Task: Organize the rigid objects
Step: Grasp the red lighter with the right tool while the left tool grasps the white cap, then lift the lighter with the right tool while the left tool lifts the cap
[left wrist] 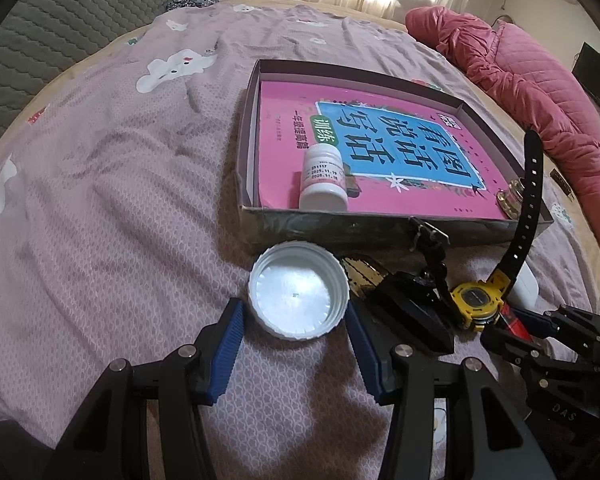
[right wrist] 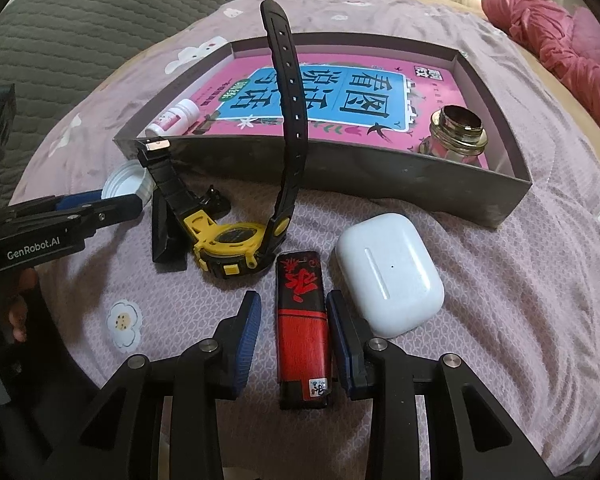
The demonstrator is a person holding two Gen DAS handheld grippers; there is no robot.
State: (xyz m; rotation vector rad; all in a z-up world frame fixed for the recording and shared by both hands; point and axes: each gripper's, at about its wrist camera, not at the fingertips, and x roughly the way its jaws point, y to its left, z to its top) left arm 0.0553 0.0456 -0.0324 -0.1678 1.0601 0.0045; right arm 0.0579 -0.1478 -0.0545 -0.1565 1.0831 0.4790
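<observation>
The red and black lighter (right wrist: pixel 303 328) lies flat on the bed (right wrist: pixel 520 280), straight ahead of the right hand-held gripper (right wrist: pixel 294 312), its long axis running along the fingers and away toward the open box (right wrist: pixel 380 172). It sits between the two blue pads: the right-hand pad looks to be touching its side, while a narrow gap is seen at the left-hand one, so the jaws are judged apart and not yet clamped. The white earbud case (right wrist: pixel 390 274) lies just beside the outer finger and may be nudged. The left hand-held gripper (left wrist: pixel 296 320) is nearer the white cap (left wrist: pixel 299 290), which lies open side up between its spread pads; contact there cannot be made out. The yellow watch (right wrist: pixel 230 246) lies between the two tools. The lighter's underside is hidden, and the black object (right wrist: pixel 166 236) behind the watch cannot be identified.
</observation>
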